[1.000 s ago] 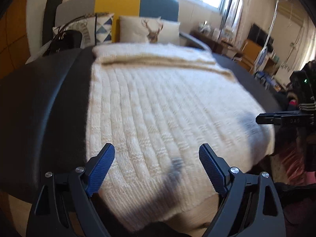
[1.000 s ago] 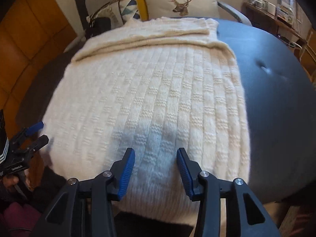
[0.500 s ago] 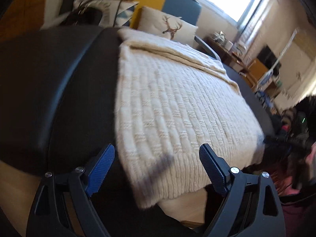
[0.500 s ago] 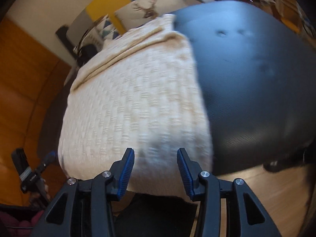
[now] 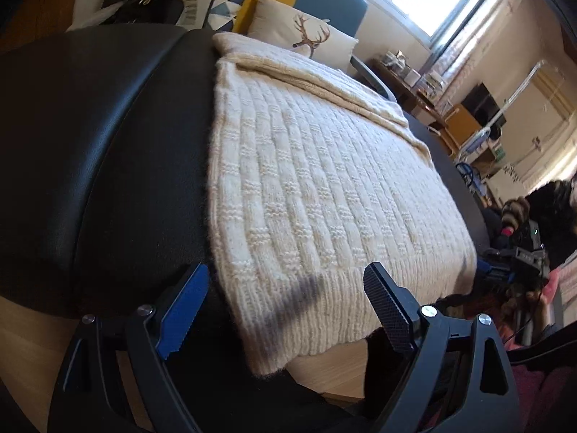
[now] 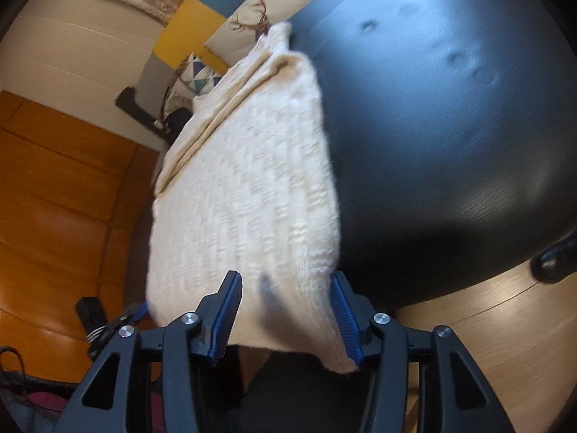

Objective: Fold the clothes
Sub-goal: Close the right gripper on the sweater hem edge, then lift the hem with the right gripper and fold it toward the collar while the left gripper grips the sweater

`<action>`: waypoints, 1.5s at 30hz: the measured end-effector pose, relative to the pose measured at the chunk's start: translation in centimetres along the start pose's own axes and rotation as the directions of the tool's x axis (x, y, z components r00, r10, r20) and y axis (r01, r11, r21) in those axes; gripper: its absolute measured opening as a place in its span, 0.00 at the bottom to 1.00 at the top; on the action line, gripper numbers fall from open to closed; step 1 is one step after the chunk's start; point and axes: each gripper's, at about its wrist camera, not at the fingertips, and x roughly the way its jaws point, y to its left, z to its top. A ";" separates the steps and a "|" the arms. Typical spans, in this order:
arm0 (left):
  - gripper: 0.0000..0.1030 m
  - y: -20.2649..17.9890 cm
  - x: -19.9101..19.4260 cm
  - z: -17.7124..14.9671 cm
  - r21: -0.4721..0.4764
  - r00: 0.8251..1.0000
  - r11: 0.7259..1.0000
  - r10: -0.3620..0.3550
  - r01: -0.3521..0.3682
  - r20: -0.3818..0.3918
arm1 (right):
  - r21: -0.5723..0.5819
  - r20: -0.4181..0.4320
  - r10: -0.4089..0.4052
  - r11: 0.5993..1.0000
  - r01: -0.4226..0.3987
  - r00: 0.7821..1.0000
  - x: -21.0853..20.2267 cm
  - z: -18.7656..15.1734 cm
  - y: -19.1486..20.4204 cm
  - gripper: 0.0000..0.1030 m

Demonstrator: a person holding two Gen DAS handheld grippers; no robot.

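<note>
Sweater point(image 5: 324, 195): cream knit flat on black ottoman point(image 5: 90, 137), ribbed hem overhanging near edge.
Long axis: 6 to 12 o'clock.
Left gripper point(image 5: 285, 310): agape, empty, at hem's left corner.
Right gripper point(image 6: 286, 310): parted, empty, straddling right corner; equally near.

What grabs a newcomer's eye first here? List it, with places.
The cream knitted sweater dominates, spread flat over a black padded seat, its ribbed hem hanging over the near edge. Both tongs, left and right, stand open at that hem. Behind lies a deer-print cushion.
</note>
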 end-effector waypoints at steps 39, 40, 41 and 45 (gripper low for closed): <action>0.10 0.4 -4.0 11.5 -0.137 0.894 0.910 -0.341 0.391 0.290 | -0.125 0.114 0.288 0.954 -0.274 0.951 1.6 8.3 8.1 0.12; 0.10 0.1 -4.1 12.7 -0.119 0.888 0.910 -0.349 0.398 0.301 | -0.145 0.123 0.303 0.948 -0.285 0.945 1.4 9.3 8.8 0.12; 0.10 -0.2 -4.1 14.0 -0.105 0.879 0.908 -0.357 0.407 0.315 | -0.164 0.135 0.315 0.942 -0.292 0.939 1.2 10.6 9.5 0.12; 0.10 0.0 -3.6 19.8 -0.074 0.863 0.912 -0.351 0.403 0.364 | -0.243 0.175 0.349 0.921 -0.303 0.921 0.9 16.0 12.5 0.12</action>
